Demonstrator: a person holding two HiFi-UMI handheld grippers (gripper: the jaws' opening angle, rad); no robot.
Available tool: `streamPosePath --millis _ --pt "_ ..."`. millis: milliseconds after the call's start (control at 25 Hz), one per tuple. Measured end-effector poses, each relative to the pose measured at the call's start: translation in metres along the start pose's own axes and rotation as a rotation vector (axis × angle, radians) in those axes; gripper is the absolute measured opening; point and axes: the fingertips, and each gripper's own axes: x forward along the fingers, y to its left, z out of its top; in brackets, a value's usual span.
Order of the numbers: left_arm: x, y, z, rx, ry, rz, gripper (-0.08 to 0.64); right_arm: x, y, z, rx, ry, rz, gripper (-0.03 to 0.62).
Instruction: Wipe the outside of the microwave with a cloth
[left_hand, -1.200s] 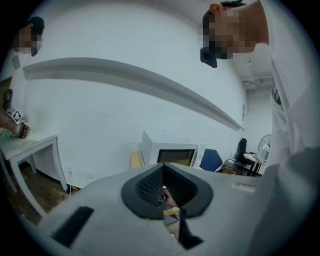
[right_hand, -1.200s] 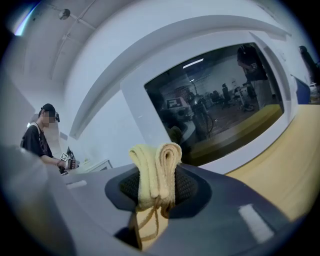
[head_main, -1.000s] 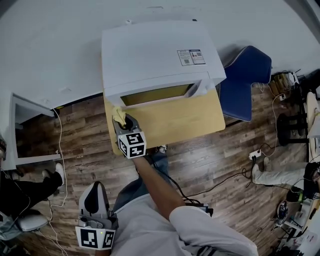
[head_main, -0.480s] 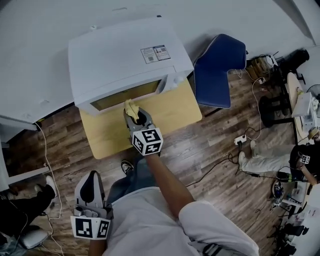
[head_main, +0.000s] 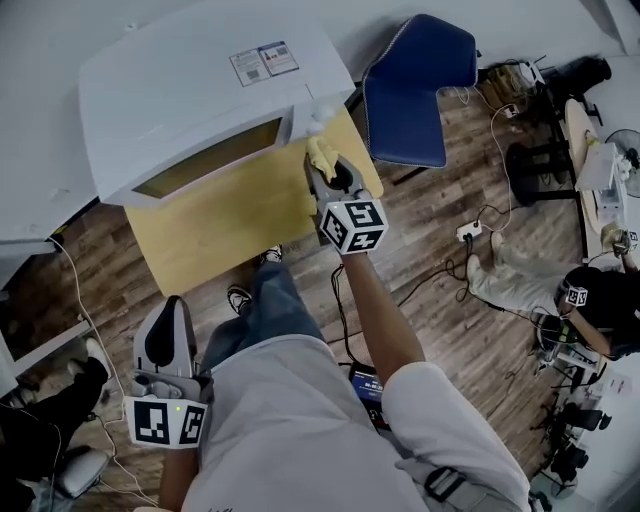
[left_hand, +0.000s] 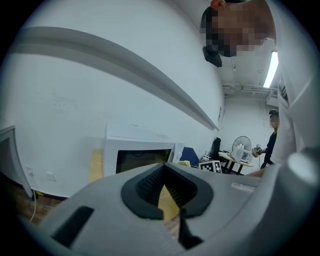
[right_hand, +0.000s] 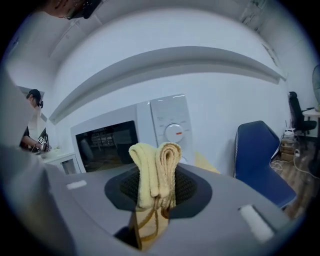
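Observation:
A white microwave (head_main: 190, 90) stands on a small yellow table (head_main: 230, 225), its dark door window (right_hand: 106, 143) and control dial (right_hand: 174, 133) facing me. My right gripper (head_main: 325, 170) is shut on a folded yellow cloth (head_main: 319, 153) and holds it close to the microwave's front right corner, by the control panel. The cloth (right_hand: 155, 172) sticks up between the jaws in the right gripper view. My left gripper (head_main: 168, 345) hangs low beside my left leg, away from the table. Its jaws are shut with nothing between them, and the microwave (left_hand: 137, 155) lies ahead of it.
A blue chair (head_main: 415, 85) stands right of the table, close to the microwave. Cables and a power strip (head_main: 470, 230) lie on the wooden floor at right. People sit at the right edge (head_main: 590, 300) and lower left (head_main: 40, 400). A white wall is behind the microwave.
My right gripper has carried the cloth rightward along the microwave's front, from its left end to the control panel corner. The left gripper has stayed by my leg.

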Motion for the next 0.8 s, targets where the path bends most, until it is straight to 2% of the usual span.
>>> streamPosePath --millis 280,520,640,800 --pt "0.022 0.002 -0.005 -0.003 0.033 -0.002 -0.005 0.006 -0.067 0.006 -0.09 0.065 -0.046 0.12" --pt "0.032 0.004 -0.006 -0.005 0.047 0.004 -0.005 0.028 -0.093 0.005 -0.142 0.103 -0.084 0.118" --pt "0.029 0.007 -0.005 -0.009 0.051 0.016 -0.005 0.037 -0.093 -0.001 -0.129 0.098 -0.108 0.118" --pt "0.026 0.012 -0.004 -0.016 0.051 0.04 -0.005 0.044 -0.091 -0.01 -0.026 0.047 -0.154 0.117"
